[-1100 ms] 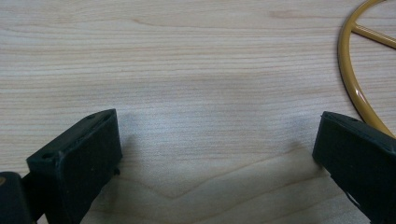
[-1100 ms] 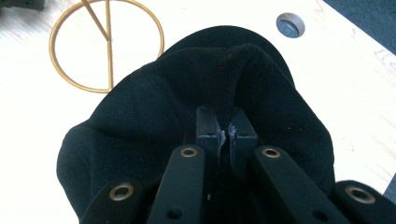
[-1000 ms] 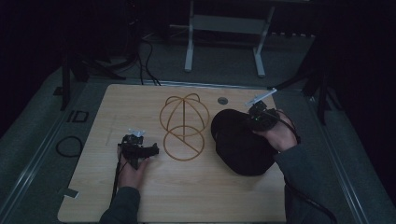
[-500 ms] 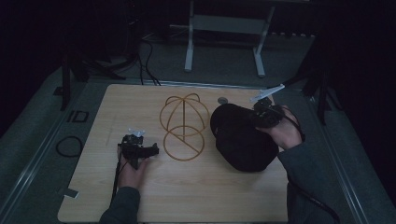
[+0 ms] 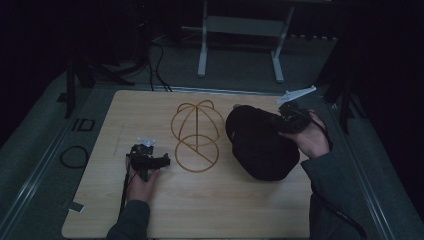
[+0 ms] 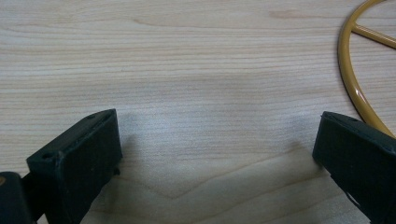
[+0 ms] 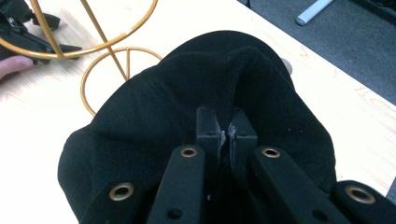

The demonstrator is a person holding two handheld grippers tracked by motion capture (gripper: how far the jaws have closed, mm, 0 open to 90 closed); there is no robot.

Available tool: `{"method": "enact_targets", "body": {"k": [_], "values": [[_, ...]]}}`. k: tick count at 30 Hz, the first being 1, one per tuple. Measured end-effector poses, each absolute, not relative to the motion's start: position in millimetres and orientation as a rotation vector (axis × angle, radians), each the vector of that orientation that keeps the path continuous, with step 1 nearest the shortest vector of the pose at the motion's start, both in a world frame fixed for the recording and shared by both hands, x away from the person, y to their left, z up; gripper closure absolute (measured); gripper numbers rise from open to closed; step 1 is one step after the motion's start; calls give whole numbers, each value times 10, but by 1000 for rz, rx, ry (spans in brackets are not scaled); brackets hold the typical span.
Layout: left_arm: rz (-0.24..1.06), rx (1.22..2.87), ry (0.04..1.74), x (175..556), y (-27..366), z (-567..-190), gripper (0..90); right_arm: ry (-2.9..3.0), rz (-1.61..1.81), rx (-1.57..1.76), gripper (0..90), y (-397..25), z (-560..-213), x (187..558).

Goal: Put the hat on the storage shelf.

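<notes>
Black hat (image 5: 260, 142) cloth is pinched between the clenched jaws of the right tool (image 7: 226, 133), and the gold wire stand (image 5: 196, 135) is seen just to its left on the tabletop (image 5: 225, 200), nearer the right hand. The left tool (image 5: 150, 161) is held released beside the stand's base ring; the hat's underside and opening are hidden.

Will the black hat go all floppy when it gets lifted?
Probably floppy: the black hat creases and bunches where the right gripper pinches it. It likely sags from that pinch. Seemingly light, since one small pinch gathers it.
</notes>
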State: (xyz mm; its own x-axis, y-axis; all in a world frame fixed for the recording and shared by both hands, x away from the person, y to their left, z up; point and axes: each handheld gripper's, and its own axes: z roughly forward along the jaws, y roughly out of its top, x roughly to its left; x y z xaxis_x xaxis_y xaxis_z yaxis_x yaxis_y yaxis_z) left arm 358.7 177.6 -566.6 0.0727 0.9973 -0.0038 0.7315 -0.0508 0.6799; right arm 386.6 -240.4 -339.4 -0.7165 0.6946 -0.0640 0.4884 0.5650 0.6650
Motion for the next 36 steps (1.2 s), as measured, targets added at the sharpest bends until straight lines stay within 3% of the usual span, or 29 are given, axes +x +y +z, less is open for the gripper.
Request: {"method": "enact_targets", "body": {"k": [36], "values": [[665,1840,1710,3588,1773,-5665,7,2432,1181,959,863,-2583,-3078,3884]]}}
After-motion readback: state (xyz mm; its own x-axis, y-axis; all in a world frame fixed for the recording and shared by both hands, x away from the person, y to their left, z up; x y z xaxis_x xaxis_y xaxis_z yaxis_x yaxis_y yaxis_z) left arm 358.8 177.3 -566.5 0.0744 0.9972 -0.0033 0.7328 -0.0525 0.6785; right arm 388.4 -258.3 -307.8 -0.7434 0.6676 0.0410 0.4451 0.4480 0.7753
